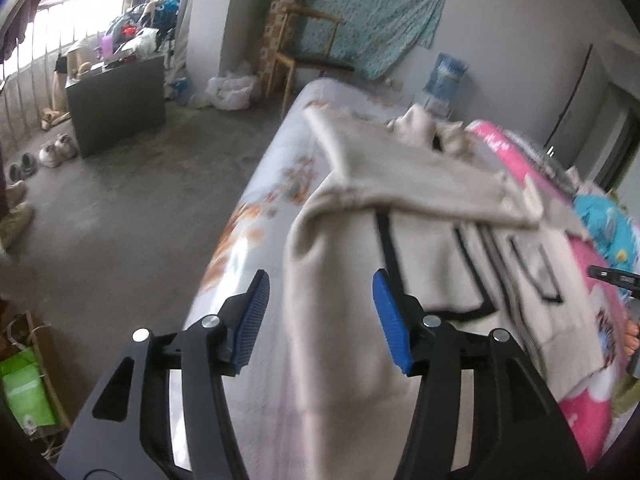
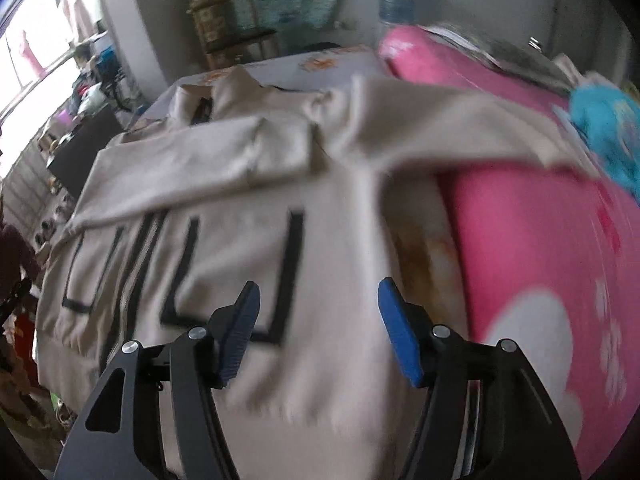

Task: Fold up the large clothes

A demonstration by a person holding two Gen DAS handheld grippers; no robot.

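A large beige zip jacket (image 2: 224, 216) with black pocket outlines lies front-up on the bed; it also shows in the left wrist view (image 1: 360, 248). Its left sleeve (image 1: 416, 176) is folded across the chest, and the other sleeve (image 2: 452, 132) stretches toward the pink quilt. My left gripper (image 1: 320, 312) is open and empty above the jacket's left side near the hem. My right gripper (image 2: 318, 320) is open and empty above the jacket's right side near the hem.
The bed has a white floral sheet (image 1: 256, 216). A pink quilt (image 2: 532, 240) and blue cloth (image 2: 604, 128) lie along the jacket's right. Left of the bed are a grey floor (image 1: 132, 216), a dark cabinet (image 1: 116, 100), shoes (image 1: 52, 152) and a wooden chair (image 1: 304, 52).
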